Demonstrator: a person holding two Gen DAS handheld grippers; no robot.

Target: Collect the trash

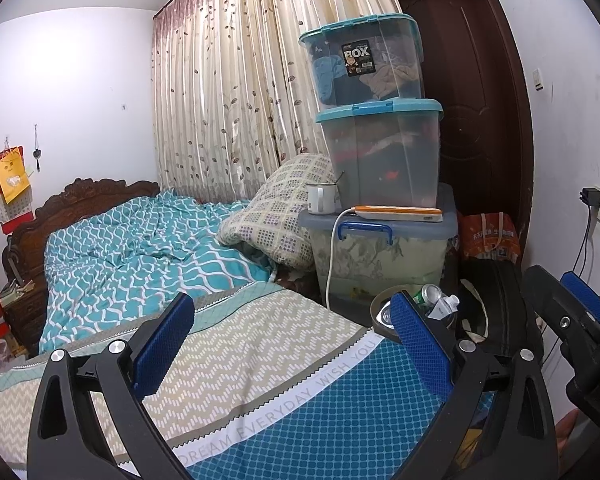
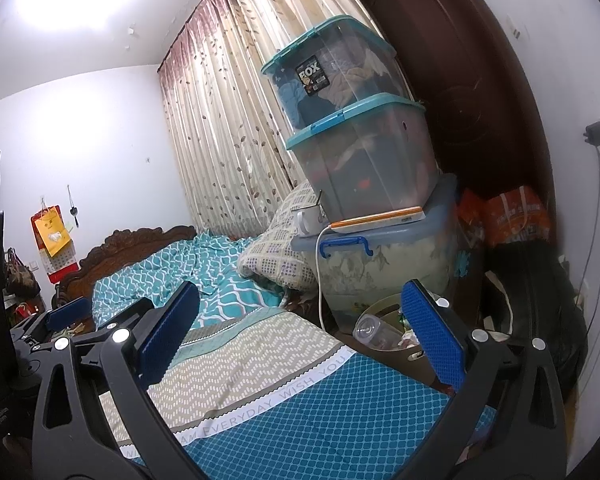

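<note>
Left claw (image 1: 292, 340) open, empty | right claw (image 2: 300, 330) open, empty | trash bin (image 2: 374, 312) beside bed (image 2: 300, 392): clear bottle (image 2: 374, 332), green can (image 1: 430, 294), crumpled wrappers

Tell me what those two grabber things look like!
The left gripper and right gripper match. Each has a black plastic frame with curved arms and triangle-shaped cutouts. Round silver bolts join the parts. Each finger carries a flat blue pad with a bumpy grid texture. No cables or sleeves show on them.
</note>
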